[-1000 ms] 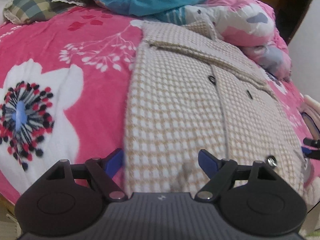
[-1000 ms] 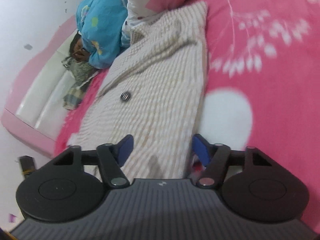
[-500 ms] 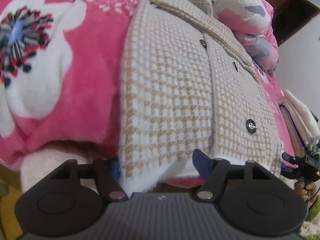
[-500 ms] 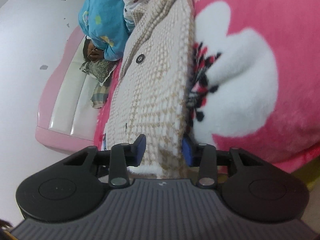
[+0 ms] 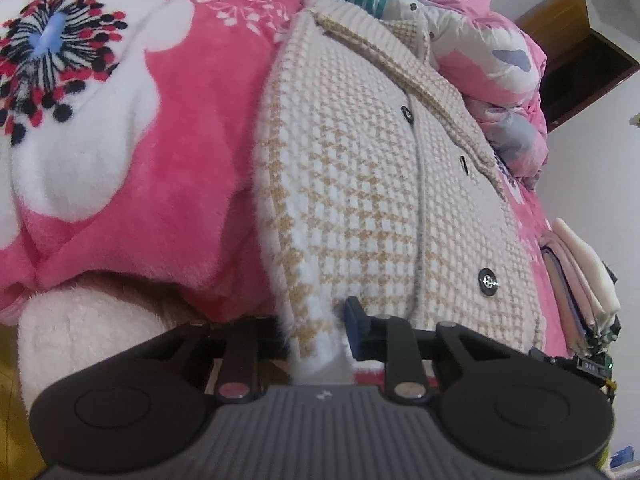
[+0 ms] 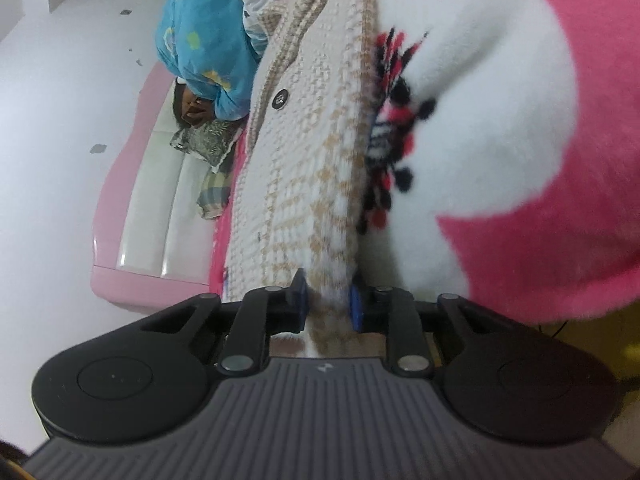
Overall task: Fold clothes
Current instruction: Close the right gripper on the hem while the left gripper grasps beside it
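From the left wrist view, the cream and tan houndstooth knitted jacket with dark round buttons (image 5: pixel 360 184) lies spread flat on the pink fleece blanket with big white flowers (image 5: pixel 168 152) that covers the bed. Its hem hangs just over the bed's near edge and its collar points toward the far side, where a rumpled blue, white and pink patterned quilt (image 5: pixel 480 40) is heaped. That layout suits a fold from the hem upward, which is probably why your left gripper (image 5: pixel 316 328) sits at the near edge, on the hem's corner at the left side of the jacket. The fingers are drawn in to a narrow gap with the fluffy hem between them. The blue pad of one finger (image 5: pixel 354 316) presses against the cloth; the other finger is hidden behind the hem and the blanket's fold, so the pinch looks made, but you can confirm only one contact here. Off at the bed's right side a stack of folded pale garments (image 5: pixel 580 280) rests.

From the right wrist view, the same jacket (image 6: pixel 312 152) is seen edge-on along its other side, running away from the near edge toward the quilt (image 6: pixel 204 40) and a checked pillow (image 6: pixel 212 196) by the pink and white padded headboard (image 6: pixel 136 208). Your right gripper (image 6: pixel 326 300) has both blue fingers (image 6: pixel 299 296) nearly together, squeezing the hem corner between them. With both lower corners held, the hem can be carried as one straight edge up toward the collar.
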A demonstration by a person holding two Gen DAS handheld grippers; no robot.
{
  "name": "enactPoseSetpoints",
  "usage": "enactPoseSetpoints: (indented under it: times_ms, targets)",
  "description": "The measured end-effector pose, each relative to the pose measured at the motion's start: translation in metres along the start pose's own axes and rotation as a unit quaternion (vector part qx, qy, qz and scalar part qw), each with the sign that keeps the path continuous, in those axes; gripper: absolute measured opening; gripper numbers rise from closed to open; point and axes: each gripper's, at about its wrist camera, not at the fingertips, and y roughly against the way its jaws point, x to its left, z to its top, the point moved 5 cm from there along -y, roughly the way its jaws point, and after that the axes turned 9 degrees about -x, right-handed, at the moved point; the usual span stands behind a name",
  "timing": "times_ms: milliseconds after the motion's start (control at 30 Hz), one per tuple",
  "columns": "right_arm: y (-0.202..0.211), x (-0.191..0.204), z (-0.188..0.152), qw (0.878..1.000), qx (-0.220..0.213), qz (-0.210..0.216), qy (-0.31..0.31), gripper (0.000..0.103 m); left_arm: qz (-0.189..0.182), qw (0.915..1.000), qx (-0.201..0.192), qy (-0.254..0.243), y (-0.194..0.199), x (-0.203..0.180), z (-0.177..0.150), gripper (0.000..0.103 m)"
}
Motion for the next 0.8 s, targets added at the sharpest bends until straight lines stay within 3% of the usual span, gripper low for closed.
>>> enactPoseSetpoints:
  times_ms: [167, 233, 267, 333, 567, 800]
  targets:
    - [-0.011, -0.003, -0.002, 1.0, 0.005, 0.017, -0.018, 0.026, 0.01, 0.9999, 0.003, 0.013, -0.012, 0.002, 0.006, 0.024]
    - [-0.013, 0.007, -0.004, 1.0, 0.002, 0.009, 0.016, 0.014, 0.018, 0.9997, 0.004, 0.018, -0.014, 0.002, 0.007, 0.023]
    - [-0.013, 0.013, -0.004, 0.999, 0.001, 0.004, 0.033, 0.01, 0.02, 0.9996, 0.002, 0.02, -0.013, 0.0, 0.008, 0.017]
    - [-0.011, 0.025, -0.003, 0.998, -0.009, 0.004, 0.061, 0.008, 0.02, 0.9996, -0.006, 0.019, -0.007, -0.005, 0.009, 0.01]
    - [0.027, 0.068, 0.013, 0.992, -0.036, 0.052, 0.112, 0.005, -0.048, 0.9968, -0.051, 0.038, 0.029, -0.035, 0.02, 0.005]
    - [0.047, 0.086, 0.021, 0.989, -0.041, 0.067, 0.123, 0.005, -0.082, 0.9957, -0.043, 0.005, 0.048, -0.06, 0.009, 0.005]
